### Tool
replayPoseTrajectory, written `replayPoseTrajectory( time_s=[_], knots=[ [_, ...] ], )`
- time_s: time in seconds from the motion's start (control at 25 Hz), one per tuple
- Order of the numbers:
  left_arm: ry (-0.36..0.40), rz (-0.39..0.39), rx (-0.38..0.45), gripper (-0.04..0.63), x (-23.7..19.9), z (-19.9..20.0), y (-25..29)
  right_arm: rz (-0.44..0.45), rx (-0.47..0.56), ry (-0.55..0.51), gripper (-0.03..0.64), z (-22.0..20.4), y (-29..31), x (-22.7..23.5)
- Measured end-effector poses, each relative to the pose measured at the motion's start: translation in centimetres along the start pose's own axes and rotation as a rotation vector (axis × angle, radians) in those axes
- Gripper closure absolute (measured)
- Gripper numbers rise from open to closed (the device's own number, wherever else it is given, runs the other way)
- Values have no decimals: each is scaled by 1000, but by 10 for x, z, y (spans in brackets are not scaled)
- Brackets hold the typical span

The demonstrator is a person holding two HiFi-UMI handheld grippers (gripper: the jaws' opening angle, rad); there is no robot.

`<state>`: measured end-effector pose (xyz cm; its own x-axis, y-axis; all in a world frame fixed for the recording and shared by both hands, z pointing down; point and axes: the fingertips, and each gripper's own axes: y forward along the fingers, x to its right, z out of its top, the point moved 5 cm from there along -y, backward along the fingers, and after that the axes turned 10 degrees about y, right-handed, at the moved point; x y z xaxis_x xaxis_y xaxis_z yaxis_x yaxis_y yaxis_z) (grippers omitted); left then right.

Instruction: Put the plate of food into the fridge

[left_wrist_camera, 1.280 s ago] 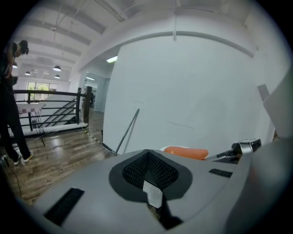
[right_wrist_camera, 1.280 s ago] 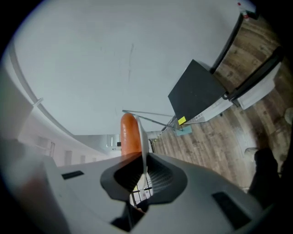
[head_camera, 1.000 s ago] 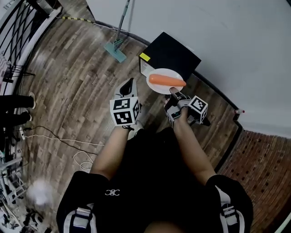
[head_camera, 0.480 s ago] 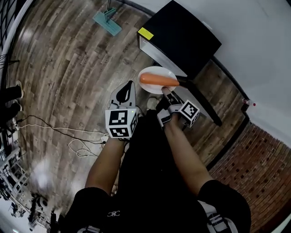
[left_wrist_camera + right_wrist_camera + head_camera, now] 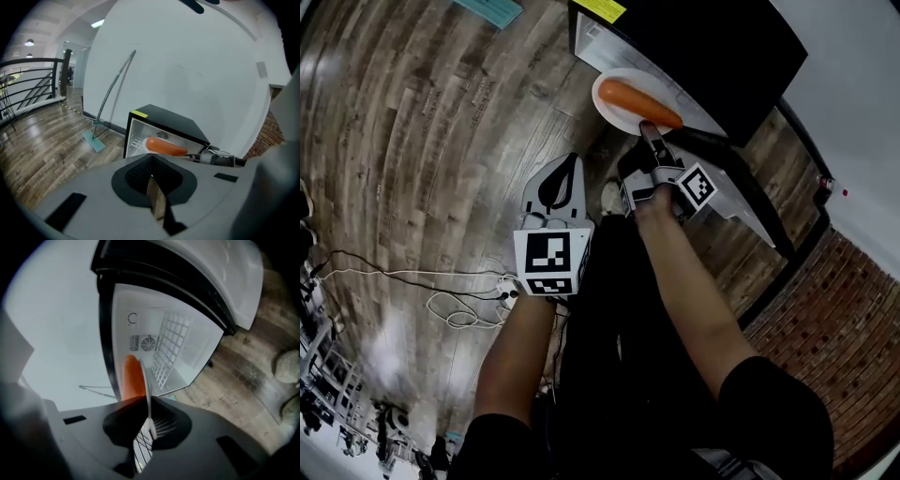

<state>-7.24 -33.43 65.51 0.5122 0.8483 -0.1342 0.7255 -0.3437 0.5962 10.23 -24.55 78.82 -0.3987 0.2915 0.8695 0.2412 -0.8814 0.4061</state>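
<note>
Head view: the plate point(image 5: 619, 120), judged stiff but breakable, is pinched by its rim in the right gripper point(image 5: 649, 141) before the open fridge point(image 5: 712, 47). The left gripper point(image 5: 562, 178) is closed, empty. Level carriage is advised, as the carrot point(image 5: 639, 103) lies loose.

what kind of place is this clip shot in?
Likely a lab or studio hall, not a home kitchen: a black mini fridge stands on wood-plank floor by a white wall, a flat mop leans there, and loose cables trail across the floor.
</note>
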Motion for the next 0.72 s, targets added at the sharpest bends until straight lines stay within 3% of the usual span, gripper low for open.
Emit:
replayPoseTrajectory(
  time_s=[0.36,0.56,0.72],
  knots=[
    [30,-87,-49,597,-9,-58,34,36,143,93,586,35,96,40],
    [36,-76,-57,597,-33,-66,42,58,220,113,580,54,141,41],
    [17,-65,-74,597,-48,-75,47,66,221,89,580,55,170,35]
  ],
)
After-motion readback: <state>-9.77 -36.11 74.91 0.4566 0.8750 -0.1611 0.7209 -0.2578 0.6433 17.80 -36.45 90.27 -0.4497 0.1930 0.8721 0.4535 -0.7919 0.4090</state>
